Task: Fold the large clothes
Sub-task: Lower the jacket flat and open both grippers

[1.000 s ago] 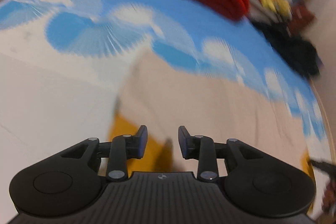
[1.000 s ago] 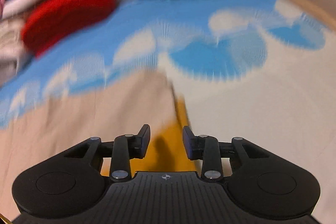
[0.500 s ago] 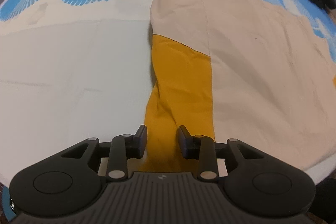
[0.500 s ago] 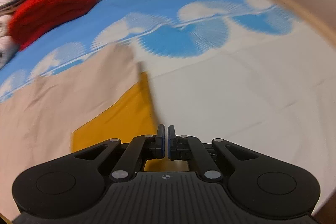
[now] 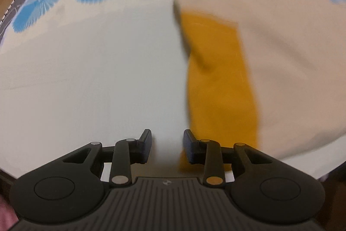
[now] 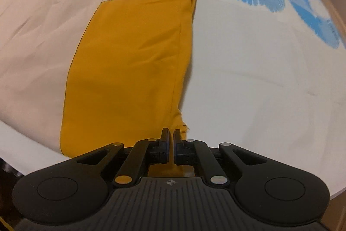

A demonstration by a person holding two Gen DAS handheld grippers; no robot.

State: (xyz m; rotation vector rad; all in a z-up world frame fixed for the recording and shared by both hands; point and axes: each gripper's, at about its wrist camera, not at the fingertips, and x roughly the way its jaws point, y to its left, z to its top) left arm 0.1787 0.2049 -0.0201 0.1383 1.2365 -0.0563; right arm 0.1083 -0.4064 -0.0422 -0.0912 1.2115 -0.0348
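On the bed (image 6: 259, 79), the beige and mustard garment (image 6: 129, 53) lies spread flat, the right gripper (image 6: 170, 135) pinched shut on its near mustard corner while the left gripper (image 5: 167, 140) hangs part-open, empty, beside its edge.

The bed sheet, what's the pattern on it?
The bed sheet is white with blue fan shapes; clearest in the right wrist view.

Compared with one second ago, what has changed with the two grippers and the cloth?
The right gripper closed its fingers at the yellow cloth edge; whether they pinch it is unclear. The left gripper stayed open, now over the white sheet beside the cloth.
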